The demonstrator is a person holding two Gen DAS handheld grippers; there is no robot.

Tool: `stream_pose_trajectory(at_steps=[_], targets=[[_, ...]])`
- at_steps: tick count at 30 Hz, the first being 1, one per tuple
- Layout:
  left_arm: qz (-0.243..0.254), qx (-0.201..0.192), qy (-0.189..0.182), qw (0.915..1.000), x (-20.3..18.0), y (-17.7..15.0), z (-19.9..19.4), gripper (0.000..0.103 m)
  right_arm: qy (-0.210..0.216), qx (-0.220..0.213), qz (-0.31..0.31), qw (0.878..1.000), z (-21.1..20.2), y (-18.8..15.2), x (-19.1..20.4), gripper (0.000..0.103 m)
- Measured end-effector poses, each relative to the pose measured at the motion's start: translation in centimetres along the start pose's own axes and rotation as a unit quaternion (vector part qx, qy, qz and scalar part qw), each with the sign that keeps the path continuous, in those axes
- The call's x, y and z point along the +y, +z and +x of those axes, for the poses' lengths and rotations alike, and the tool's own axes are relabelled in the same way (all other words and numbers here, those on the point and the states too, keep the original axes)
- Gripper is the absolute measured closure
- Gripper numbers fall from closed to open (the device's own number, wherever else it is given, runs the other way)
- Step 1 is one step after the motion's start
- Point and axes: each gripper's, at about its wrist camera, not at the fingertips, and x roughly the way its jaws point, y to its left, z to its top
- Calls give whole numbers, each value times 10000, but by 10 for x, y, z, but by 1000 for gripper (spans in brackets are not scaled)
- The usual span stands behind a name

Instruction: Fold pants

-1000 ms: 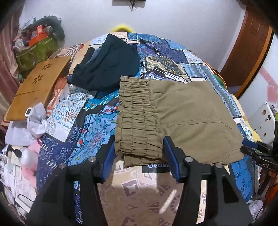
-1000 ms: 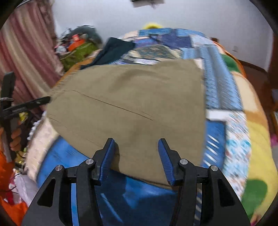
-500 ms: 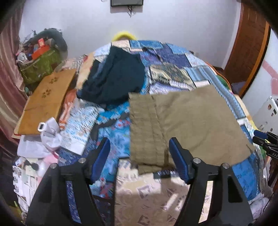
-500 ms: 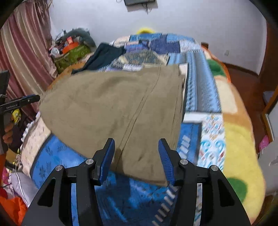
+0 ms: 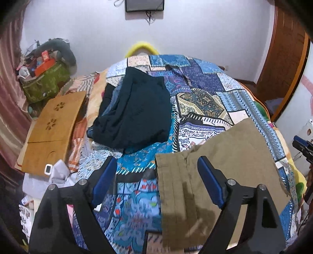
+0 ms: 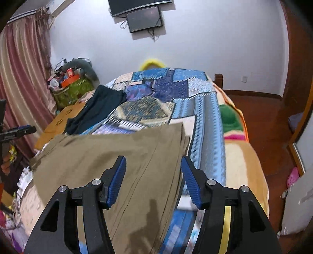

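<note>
Folded olive-green pants (image 5: pixel 219 175) lie flat on the patchwork bedspread (image 5: pixel 203 91) near the bed's front edge, waistband to the left. My left gripper (image 5: pixel 156 181) is open and empty above the waistband end, not touching it. In the right wrist view the same pants (image 6: pixel 109 160) spread below my right gripper (image 6: pixel 153 181), which is open and empty over the leg end. The right gripper's tip also shows at the right edge of the left wrist view (image 5: pixel 303 146).
A dark navy garment (image 5: pixel 137 115) lies further back on the bed. A wooden lap desk (image 5: pixel 52 127) and clutter sit to the left, with a green bag (image 5: pixel 47 82) behind. A wooden door (image 5: pixel 283 58) stands right. A screen (image 6: pixel 144 18) hangs on the wall.
Both grippers have pulled back and risen away from the pants, staying open. The pants lie where they were, now lower and further off in both views.
</note>
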Motion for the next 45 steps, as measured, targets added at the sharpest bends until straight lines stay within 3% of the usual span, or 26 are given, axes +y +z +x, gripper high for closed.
stream_pose_trajectory(at_steps=[9, 17, 22, 24, 25, 30, 34, 39, 42, 45], targets=[[-111, 596, -213, 9979, 6, 21, 62, 18, -160, 473, 137, 9987, 81, 23, -33, 47], [-108, 926, -356, 9950, 3, 18, 95, 18, -42, 850, 398, 9956, 149, 42, -56, 47], [45, 1014, -371, 9941, -3, 10, 107, 18, 32, 1178, 381, 9923, 182, 47, -61, 57], [106, 987, -367, 9944, -4, 5, 108, 18, 30, 1368, 372, 9899, 195, 45, -62, 79], [96, 961, -371, 9946, -3, 4, 107, 19, -59, 1440, 307, 9891, 200, 42, -62, 82], [-82, 874, -413, 9953, 1, 0, 107, 41, -157, 1450, 78, 9893, 202, 37, -59, 93], [-147, 788, -125, 9967, -2, -7, 109, 41, -364, 1513, -193, 9876, 208, 34, -53, 94], [-195, 748, -37, 9970, -2, -5, 100, 41, -520, 1427, -395, 9876, 206, 38, -46, 90], [-25, 558, 136, 9983, -6, 2, 82, 41, -655, 1300, -621, 9874, 187, 44, -40, 88], [-8, 276, 140, 9995, -8, 13, 64, 41, -527, 979, -755, 9909, 157, 54, -29, 81]])
